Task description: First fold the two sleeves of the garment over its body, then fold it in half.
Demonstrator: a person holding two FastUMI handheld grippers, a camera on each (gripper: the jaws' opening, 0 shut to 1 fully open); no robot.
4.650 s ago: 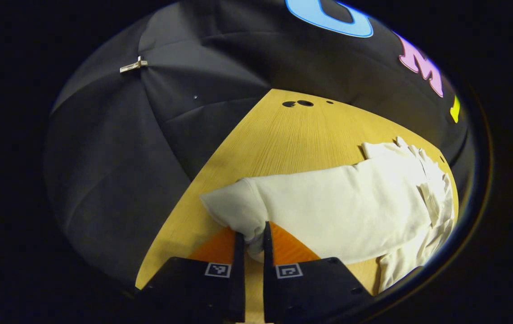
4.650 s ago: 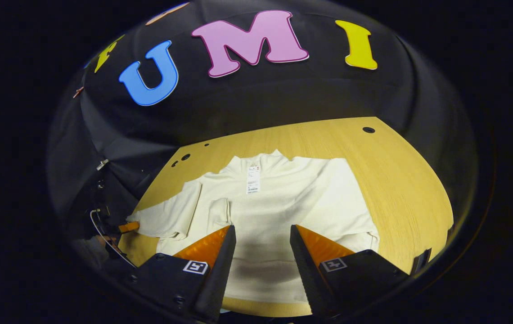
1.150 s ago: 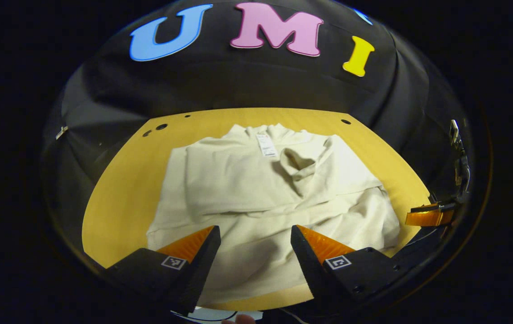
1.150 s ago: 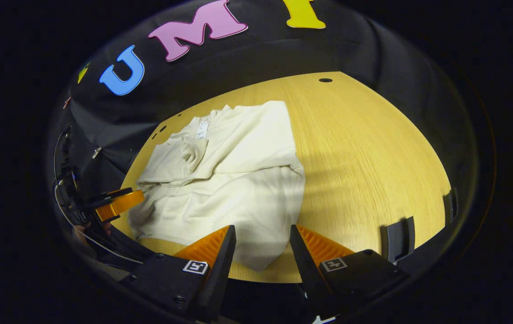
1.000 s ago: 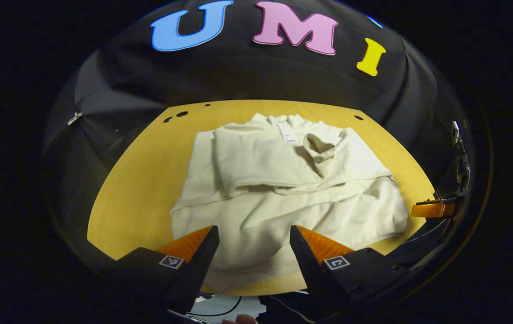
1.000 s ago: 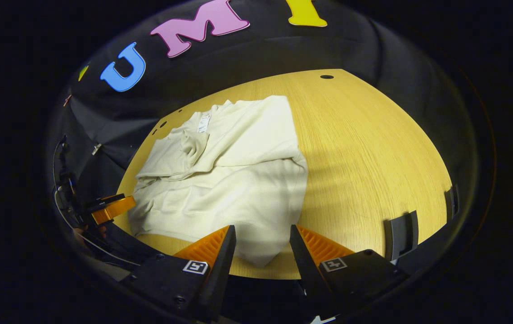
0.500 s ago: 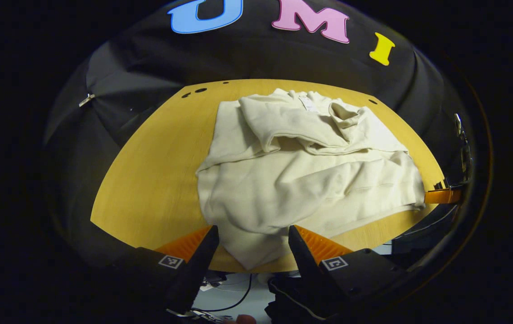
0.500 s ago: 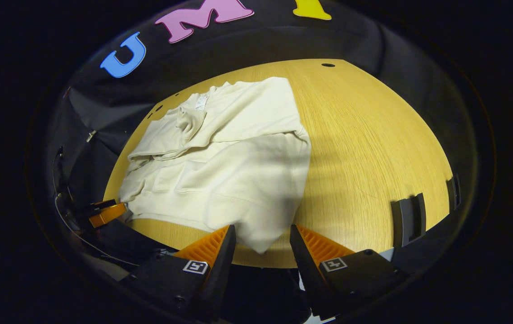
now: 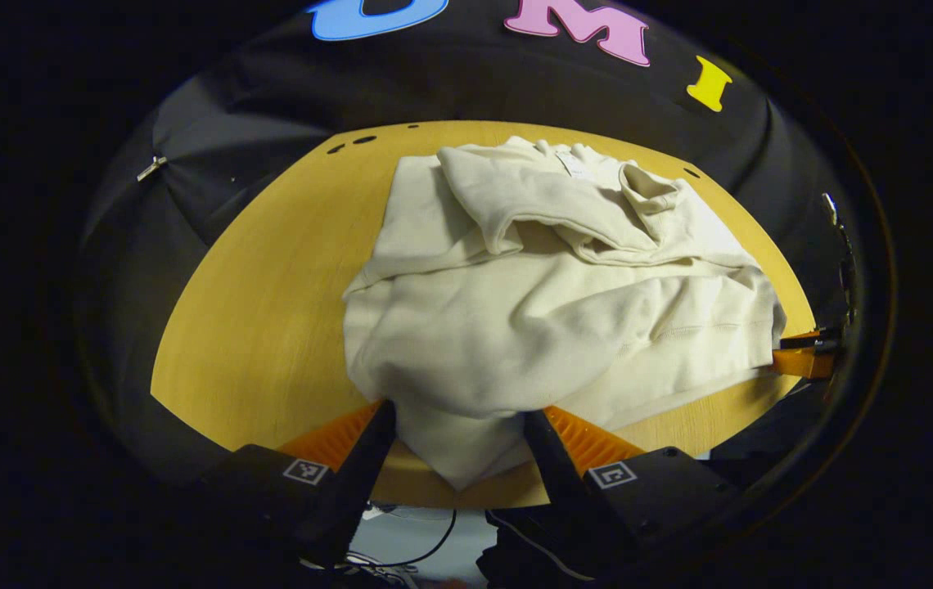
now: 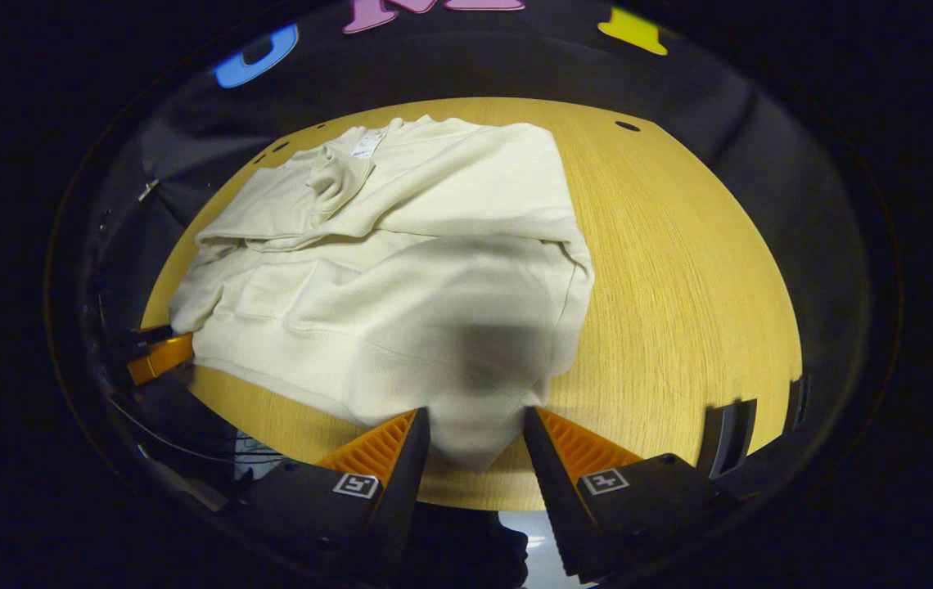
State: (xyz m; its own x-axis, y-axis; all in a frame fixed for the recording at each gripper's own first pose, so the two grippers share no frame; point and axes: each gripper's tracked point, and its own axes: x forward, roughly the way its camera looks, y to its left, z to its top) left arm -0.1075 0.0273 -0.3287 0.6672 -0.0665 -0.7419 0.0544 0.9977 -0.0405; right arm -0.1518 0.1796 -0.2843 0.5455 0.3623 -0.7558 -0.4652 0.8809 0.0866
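A cream sweatshirt [image 9: 548, 311] lies on the wooden table [image 9: 270, 286] with its collar at the far side, and both sleeves [image 9: 532, 209] are folded across its chest. My left gripper [image 9: 457, 419] is open at the near table edge, and the hem's left corner [image 9: 454, 454] hangs between its fingers. My right gripper [image 10: 473, 419] is open too, straddling the hem's right corner [image 10: 475, 433]. Each gripper shows small at the hem's far end in the other's view: right gripper [image 9: 802, 360], left gripper [image 10: 155, 356]. The sweatshirt [image 10: 401, 270] bunches slightly near the hem.
The table's front edge [image 10: 466, 495] runs just under both grippers, with floor and cables [image 9: 409, 540] below it. Small holes [image 9: 364, 141] dot the far tabletop. A dark bracket [image 10: 728, 429] sits at the table's right rim. Bare wood [image 10: 679, 270] lies right of the garment.
The left gripper has let go of the left sleeve, which is now folded over the body. Both grippers have dropped to the near hem, each moving in around a corner.
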